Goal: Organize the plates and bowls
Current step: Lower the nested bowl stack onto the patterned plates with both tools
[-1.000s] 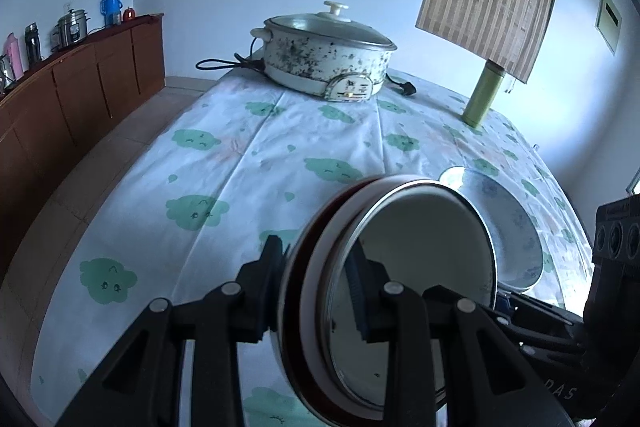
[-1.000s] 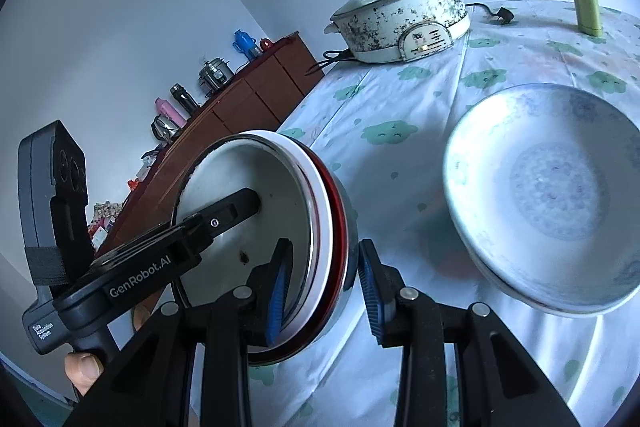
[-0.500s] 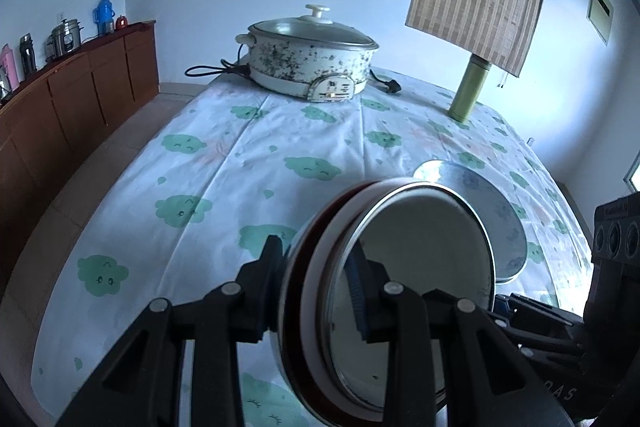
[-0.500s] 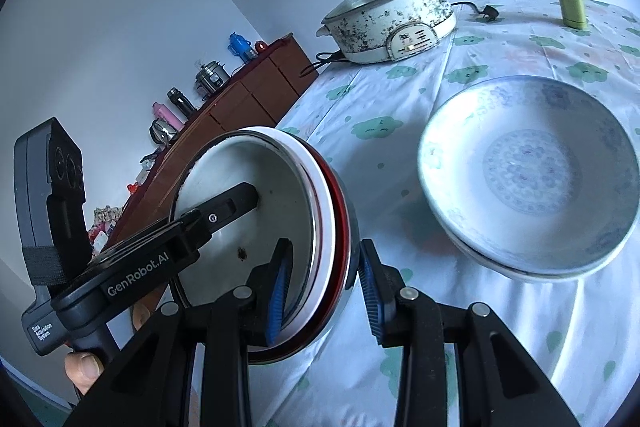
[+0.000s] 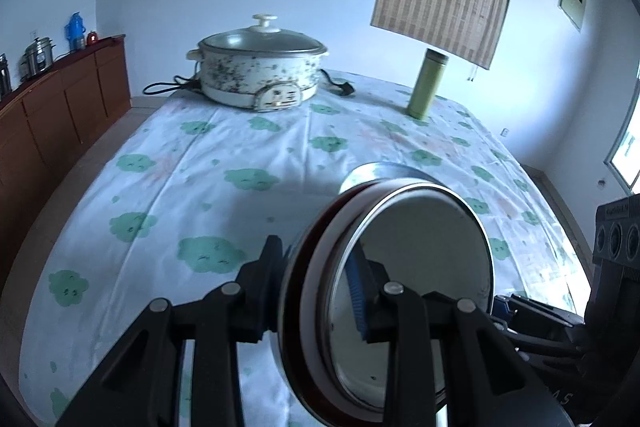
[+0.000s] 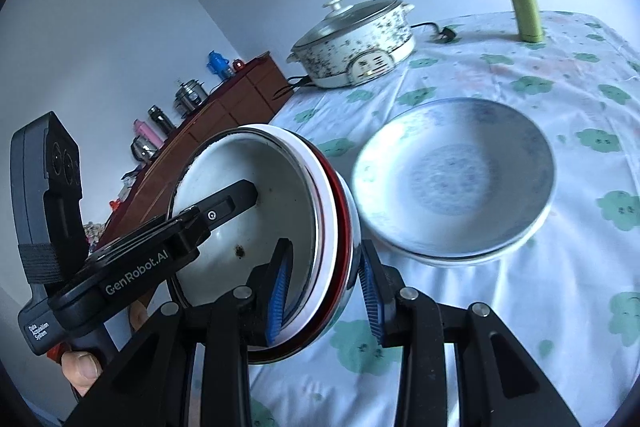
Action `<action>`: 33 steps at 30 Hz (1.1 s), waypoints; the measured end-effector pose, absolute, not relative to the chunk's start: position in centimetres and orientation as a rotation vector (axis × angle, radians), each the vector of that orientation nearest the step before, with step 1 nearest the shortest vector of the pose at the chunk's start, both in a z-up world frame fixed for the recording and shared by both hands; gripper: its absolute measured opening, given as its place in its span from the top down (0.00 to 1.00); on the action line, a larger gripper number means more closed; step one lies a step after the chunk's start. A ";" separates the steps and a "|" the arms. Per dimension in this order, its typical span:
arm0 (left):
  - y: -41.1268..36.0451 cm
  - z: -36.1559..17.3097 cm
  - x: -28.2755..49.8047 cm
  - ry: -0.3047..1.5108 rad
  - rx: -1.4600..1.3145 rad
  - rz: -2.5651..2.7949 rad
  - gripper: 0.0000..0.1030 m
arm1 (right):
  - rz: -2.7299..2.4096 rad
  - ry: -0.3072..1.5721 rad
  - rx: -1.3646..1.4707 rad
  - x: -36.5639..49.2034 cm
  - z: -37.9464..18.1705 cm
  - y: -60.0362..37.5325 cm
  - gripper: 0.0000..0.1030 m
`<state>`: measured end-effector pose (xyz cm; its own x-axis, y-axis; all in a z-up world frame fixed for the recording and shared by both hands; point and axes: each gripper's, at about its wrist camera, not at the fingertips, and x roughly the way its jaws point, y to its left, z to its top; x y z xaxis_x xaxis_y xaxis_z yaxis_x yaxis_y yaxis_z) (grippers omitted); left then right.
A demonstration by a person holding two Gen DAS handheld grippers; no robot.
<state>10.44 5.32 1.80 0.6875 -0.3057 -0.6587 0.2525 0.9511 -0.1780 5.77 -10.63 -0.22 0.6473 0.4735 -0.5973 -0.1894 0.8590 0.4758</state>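
left wrist: faces down-table, close | right wrist: same | shared: electric pot [image 5: 260, 73]

A stack of nested bowls [image 6: 260, 211] stands on edge above the table [image 5: 240, 155], clamped between the left gripper [image 5: 316, 291] and right gripper [image 6: 324, 287]. Just right of it, in the right wrist view, two stacked plates [image 6: 456, 179] rest on the table. Behind them sits an electric pot [image 5: 260, 75], with a flask [image 5: 428, 83] to its right. A sideboard [image 5: 60, 99] stands left of the table.

The tablecloth [image 5: 240, 163] lay bare at near left. A pot [image 5: 258, 75] and a flask [image 5: 427, 83] blocked the far end; stacked dishes [image 6: 456, 183] sat right.
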 end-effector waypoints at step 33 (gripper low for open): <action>-7.3 1.6 16.3 0.817 -0.088 -0.477 0.70 | 0.177 0.782 0.409 8.5 0.5 -23.0 0.65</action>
<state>16.32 -7.31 1.61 0.5853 -0.4415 -0.6801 0.3748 0.8911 -0.2559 8.55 -23.02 0.48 0.6995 0.3034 -0.6471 -0.0041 0.9071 0.4209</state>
